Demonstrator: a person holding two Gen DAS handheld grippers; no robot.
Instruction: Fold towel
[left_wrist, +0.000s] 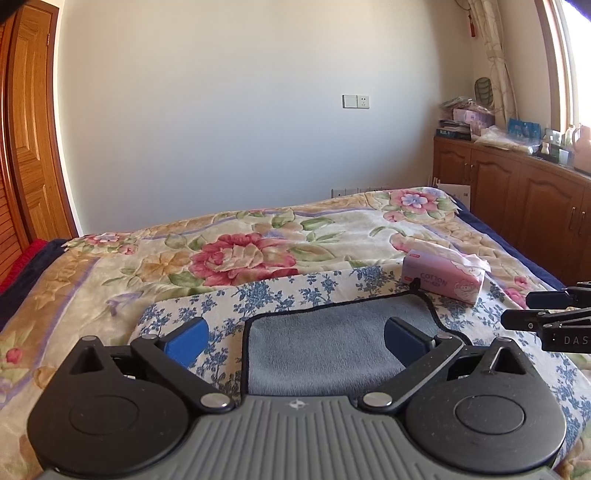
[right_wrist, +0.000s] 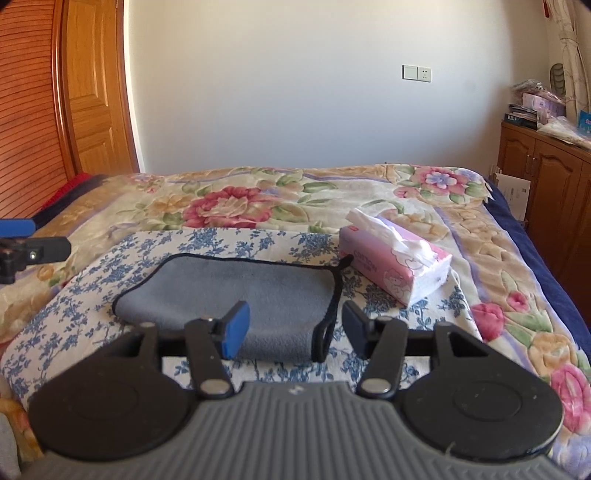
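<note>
The left gripper (left_wrist: 295, 334) is hovering with its blue pads spread wide apart, gripping nothing. The grey towel (left_wrist: 332, 332), edged in black, is lying just ahead of and below it on a blue-flowered cloth (left_wrist: 280, 291) that is covering part of the bed (left_wrist: 110, 280); the left pad (left_wrist: 186, 341) is sitting over the cloth, the right pad over the towel. The right gripper (right_wrist: 295, 328) is also standing open and empty, with the towel (right_wrist: 236, 291) lying ahead and slightly to its left, the towel's looped right edge showing between the pads. A pink tissue pack (right_wrist: 397, 264) is resting ahead and to the right of the right gripper, just beside the towel's far corner.
</note>
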